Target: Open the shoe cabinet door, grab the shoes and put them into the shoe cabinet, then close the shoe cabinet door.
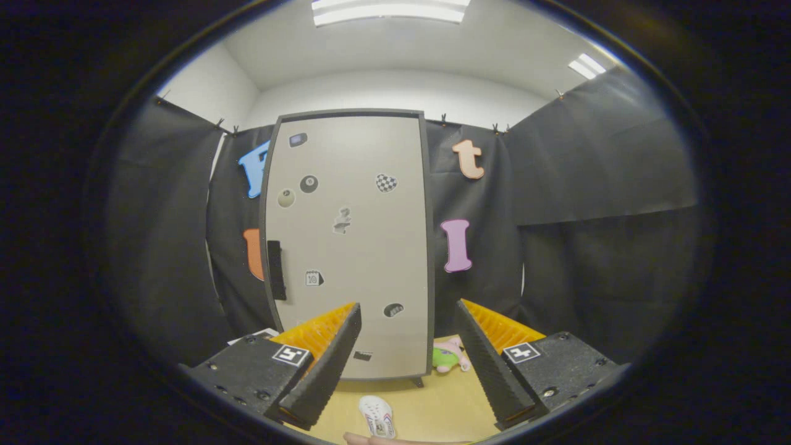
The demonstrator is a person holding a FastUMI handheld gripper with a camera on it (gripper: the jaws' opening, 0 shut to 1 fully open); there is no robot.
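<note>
On the cabinet's left edge sits the dark handle point(276, 270), a vertical bar well beyond the left finger. The shoe cabinet point(346, 241) stands upright with its door shut, so opening it looks like the step in hand. The tongs point(408, 364) hang open and hold nothing, aimed at the door's lower middle. To do this well, I judge they should swing left and level with the handle, then close across the bar before pulling. 1 white shoe point(377, 416) lies on the floor point(439, 402) between the fingers. A green and pink plush toy point(449, 358) rests by the cabinet's right foot, clear of the door's path.
</note>
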